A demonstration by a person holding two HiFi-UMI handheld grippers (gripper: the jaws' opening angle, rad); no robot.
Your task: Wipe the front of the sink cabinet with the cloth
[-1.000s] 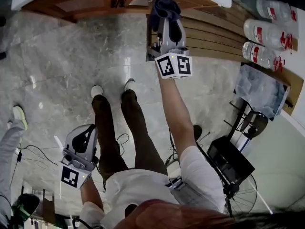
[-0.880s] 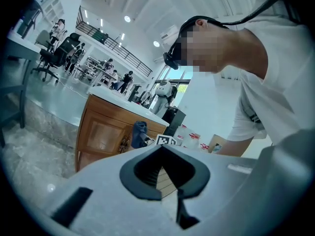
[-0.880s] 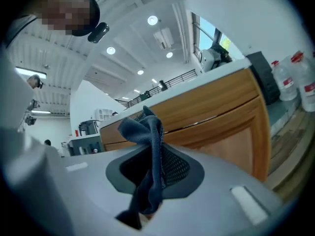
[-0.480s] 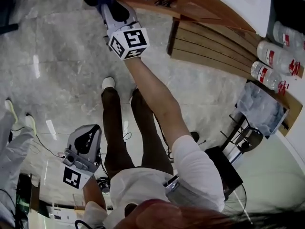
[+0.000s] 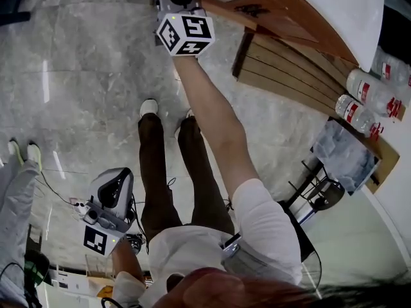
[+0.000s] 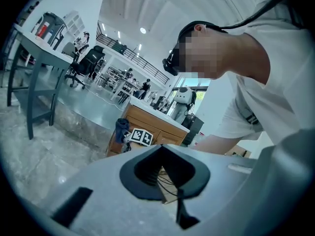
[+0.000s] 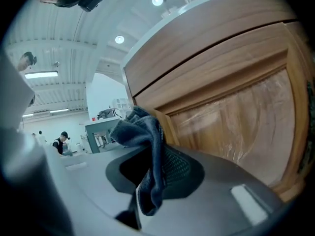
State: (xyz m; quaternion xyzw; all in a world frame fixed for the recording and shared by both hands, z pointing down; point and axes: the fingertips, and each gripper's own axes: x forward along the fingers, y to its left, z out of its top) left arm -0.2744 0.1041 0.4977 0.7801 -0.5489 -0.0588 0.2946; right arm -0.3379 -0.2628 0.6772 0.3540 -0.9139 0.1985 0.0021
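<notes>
Wooden cabinet front (image 7: 231, 112) beside cloth (image 7: 147, 151) in right hand-held gripper (image 7: 147, 178)

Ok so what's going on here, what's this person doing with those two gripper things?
A person stands at a wooden sink cabinet with a handheld gripper in each hand. The right gripper has its jaws shut on a dark blue cloth and is held out at the cabinet's front panel; whether the cloth touches the wood is unclear. The left gripper hangs low at the person's side, jaws together with nothing between them, taking no part.
</notes>
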